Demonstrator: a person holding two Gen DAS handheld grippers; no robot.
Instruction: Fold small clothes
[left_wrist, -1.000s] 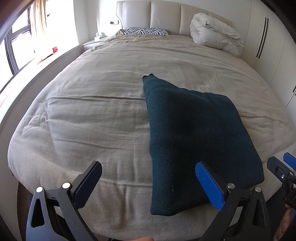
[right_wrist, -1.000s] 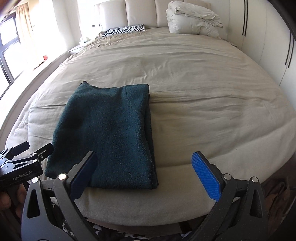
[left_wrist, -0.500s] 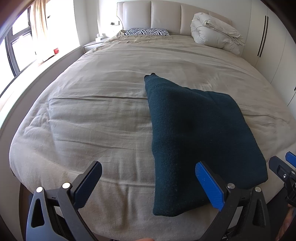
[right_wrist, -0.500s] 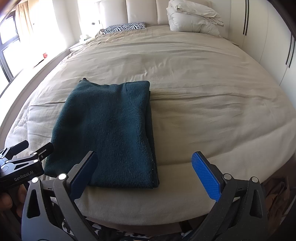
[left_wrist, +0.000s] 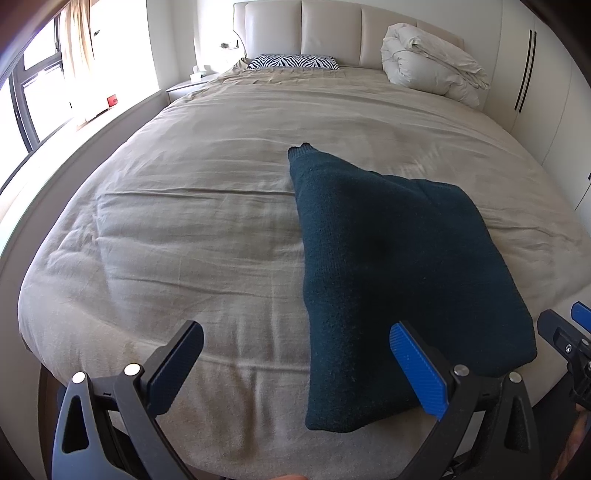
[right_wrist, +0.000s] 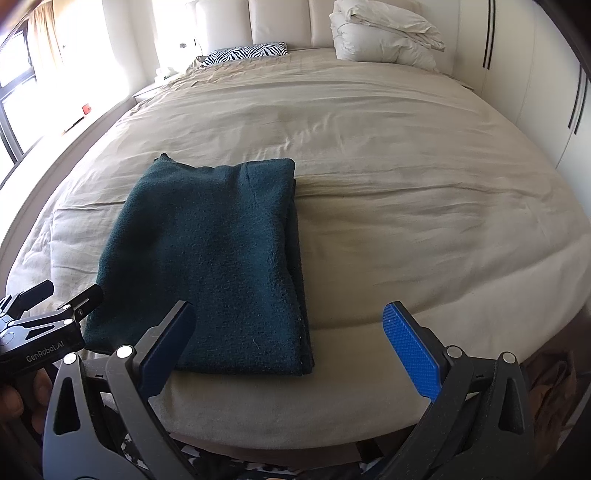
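Here the one dark green garment (right_wrist: 210, 266) lies folded into a rough rectangle on the bed (right_wrist: 406, 206), just ahead of both tongs and between them. Its long axis runs away from the tongs toward the headboard (left_wrist: 332, 33), with the near short edge close to the bed's front edge.

From the left tongs (left_wrist: 295, 373) the garment sits ahead and to the right, its near edge passing behind the right-hand blue pad. From the right tongs (right_wrist: 288, 343) it sits ahead and to the left, its near edge just beyond the left-hand pad. I judge both about equally near; neither touches the cloth.

Both tongs stand wide apart and hold nothing. Each shows at the edge of the other's view, flanking the near end of the garment.

One far corner (left_wrist: 301, 149) pokes out beyond the rest, so the stack is not quite square. The layered edges show along the side nearer the right tongs.

Count: one garment, two tongs, one zebra-print pillow (left_wrist: 293, 61) and one bundled white duvet (left_wrist: 432, 62) well beyond at the head of the bed.
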